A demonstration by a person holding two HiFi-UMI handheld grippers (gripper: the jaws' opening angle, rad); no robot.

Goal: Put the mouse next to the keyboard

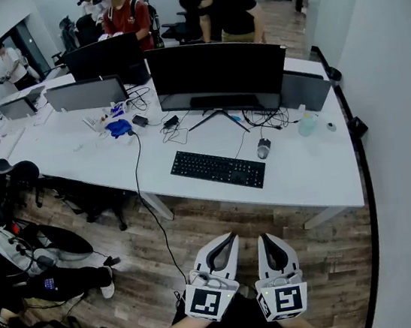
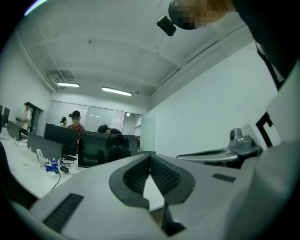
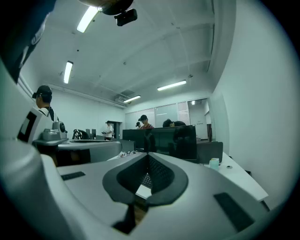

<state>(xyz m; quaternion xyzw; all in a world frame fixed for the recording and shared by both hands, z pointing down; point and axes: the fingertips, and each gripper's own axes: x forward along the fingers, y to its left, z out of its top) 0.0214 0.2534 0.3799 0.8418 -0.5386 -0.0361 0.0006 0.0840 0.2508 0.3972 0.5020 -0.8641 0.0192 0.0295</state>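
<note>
A long white desk (image 1: pixel 321 173) is being supported across the centre of the head view on a wooden plank floor (image 1: pixel 222 229). The right edge is being closed off by a plain white wall (image 1: pixel 400 94). A black office chair (image 1: pixel 3 180) is being stood at the left edge. Lighting is being provided by ceiling strip lights (image 3: pixel 69 71), upper left of the right gripper view.

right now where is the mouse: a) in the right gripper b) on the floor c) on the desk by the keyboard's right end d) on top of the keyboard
c: the mouse sits on the white desk, just behind the right end of the keyboard.
</note>
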